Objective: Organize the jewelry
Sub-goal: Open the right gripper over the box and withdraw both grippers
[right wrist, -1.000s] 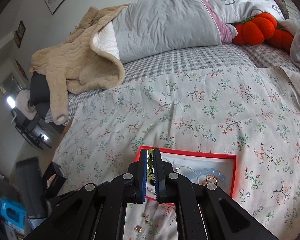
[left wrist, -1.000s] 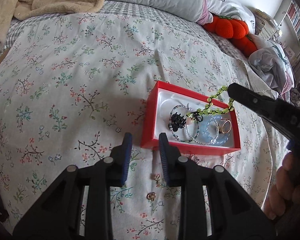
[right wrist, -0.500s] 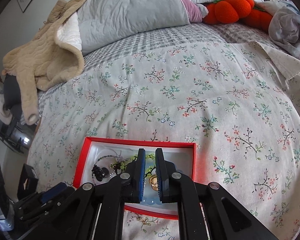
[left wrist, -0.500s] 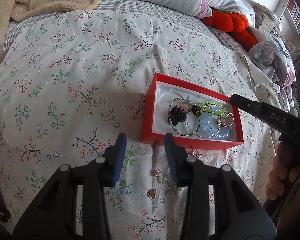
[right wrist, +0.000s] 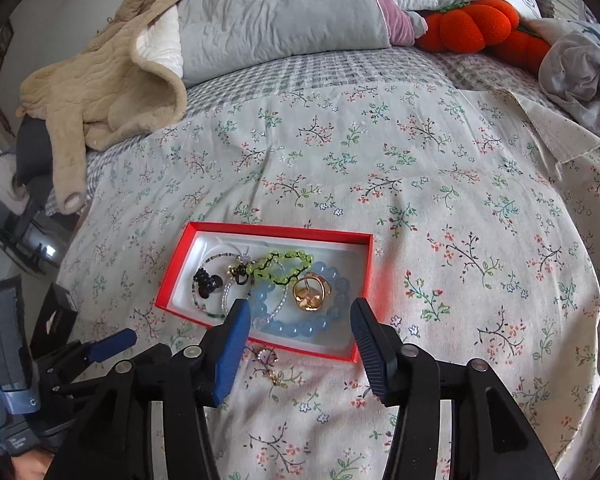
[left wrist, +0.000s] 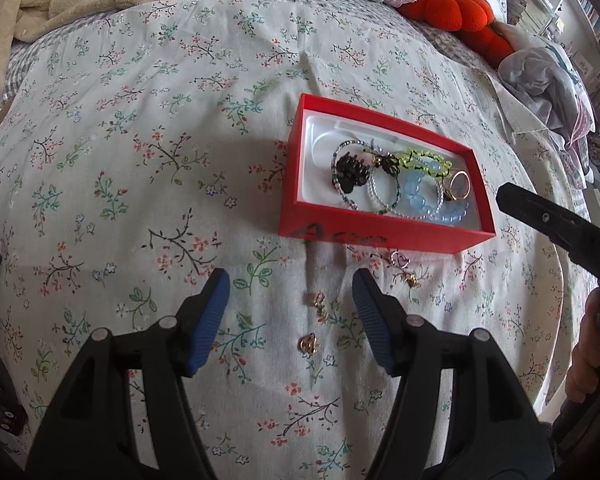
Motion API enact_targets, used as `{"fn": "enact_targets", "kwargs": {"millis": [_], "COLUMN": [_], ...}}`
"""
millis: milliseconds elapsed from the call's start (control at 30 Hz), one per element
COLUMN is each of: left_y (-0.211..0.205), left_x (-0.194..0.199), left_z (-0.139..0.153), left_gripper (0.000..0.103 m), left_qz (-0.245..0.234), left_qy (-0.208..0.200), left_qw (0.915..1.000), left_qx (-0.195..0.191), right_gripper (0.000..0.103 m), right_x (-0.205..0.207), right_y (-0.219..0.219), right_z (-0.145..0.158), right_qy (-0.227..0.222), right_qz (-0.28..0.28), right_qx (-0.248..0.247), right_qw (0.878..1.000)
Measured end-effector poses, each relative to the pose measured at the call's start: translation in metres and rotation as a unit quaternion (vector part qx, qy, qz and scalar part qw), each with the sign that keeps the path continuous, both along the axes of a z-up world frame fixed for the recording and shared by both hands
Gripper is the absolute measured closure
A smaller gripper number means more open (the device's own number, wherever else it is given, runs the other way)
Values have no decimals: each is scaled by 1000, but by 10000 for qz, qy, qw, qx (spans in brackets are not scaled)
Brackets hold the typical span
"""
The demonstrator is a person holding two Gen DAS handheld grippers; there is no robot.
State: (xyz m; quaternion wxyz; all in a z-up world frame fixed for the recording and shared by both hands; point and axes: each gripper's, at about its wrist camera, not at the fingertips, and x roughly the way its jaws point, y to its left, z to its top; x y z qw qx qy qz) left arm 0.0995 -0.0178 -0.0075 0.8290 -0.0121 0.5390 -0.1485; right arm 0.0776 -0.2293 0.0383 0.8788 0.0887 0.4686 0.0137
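Observation:
A red box (left wrist: 296, 184) (right wrist: 364, 272) with a white lining lies on the floral bedspread. In it lie a green bead bracelet (left wrist: 426, 160) (right wrist: 286, 266), a blue bead bracelet (left wrist: 420, 200) (right wrist: 300, 326), clear bead bracelets, a black hair claw (left wrist: 350, 170) (right wrist: 206, 282) and a gold ring (left wrist: 458, 190) (right wrist: 310, 294). Small gold earrings (left wrist: 320, 306) (left wrist: 309, 343) (right wrist: 269, 364) lie on the spread in front of the box. My left gripper (left wrist: 291, 300) is open and empty above two of them. My right gripper (right wrist: 298, 322) is open and empty over the box's near edge.
A beige fleece jacket (right wrist: 100, 80), a grey pillow (right wrist: 276, 12) and an orange pumpkin plush (right wrist: 476, 28) lie at the bed's far end. Crumpled clothes (left wrist: 548, 80) lie at the right. The right gripper's body (left wrist: 556, 228) shows in the left wrist view.
My right gripper lowered the green bracelet into the box, opened and let it go. My left gripper opened wider and came down closer to the earrings.

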Motion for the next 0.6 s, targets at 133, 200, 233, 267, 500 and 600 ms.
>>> {"fn": "enact_targets", "kwargs": {"millis": [133,200,233,267,500,600], "left_y": [-1,-1,-1,-1,-3,0], "left_x": [-8,-11,-13,-14,-30,-37], "left_z": [-7,-10,-12,-13,-28,-36], "left_gripper": [31,30,29,29,27,27], "left_qz": [-102,-147,-170,-191,-382,-537], "left_qy": [96,136,150,158,-64,-152], "left_qw": [9997,9994,9993,9991,9977,9973], "left_qx": [179,269,307,340,558,487], "right_gripper": [49,47,47,45,40,40], "right_x": [-10,-14,-16,-18,-30,-35], "right_y": [-2,-4,-4,-5,-2,1], "right_z": [-5,-9,-11,-13,-36,-48], "right_qy": [108,205,244,269,495,557], "right_qz": [20,36,45,50,164,289], "right_qx": [-60,-15,6,23,-140,-298], "right_qw": [9999,9998,9997,9996,9985,9976]}}
